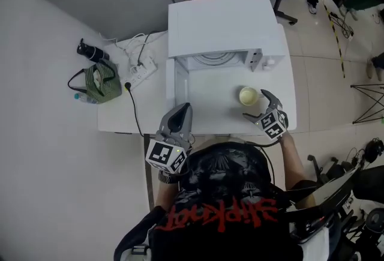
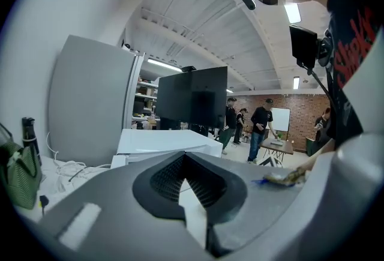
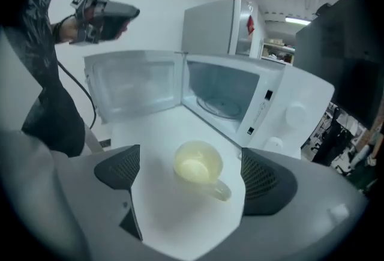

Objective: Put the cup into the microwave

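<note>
A pale yellow cup (image 1: 248,96) stands upright on the white table (image 1: 117,116), in front of the white microwave (image 1: 225,26). The microwave door (image 1: 180,83) is swung open to the left. My right gripper (image 1: 259,107) is open just short of the cup. In the right gripper view the cup (image 3: 198,164) sits between the spread jaws of this gripper (image 3: 192,177), touching neither pad, with its handle turned toward the right jaw. The open cavity with its turntable (image 3: 219,107) lies beyond. My left gripper (image 1: 179,117) is shut and empty by the door's near edge; its closed jaws (image 2: 191,185) point level.
A green bag (image 1: 101,81), a black bottle (image 1: 91,50) and a power strip with cables (image 1: 141,71) lie at the table's left. A dark monitor (image 2: 192,98) stands behind the microwave. Several people stand far off in the room.
</note>
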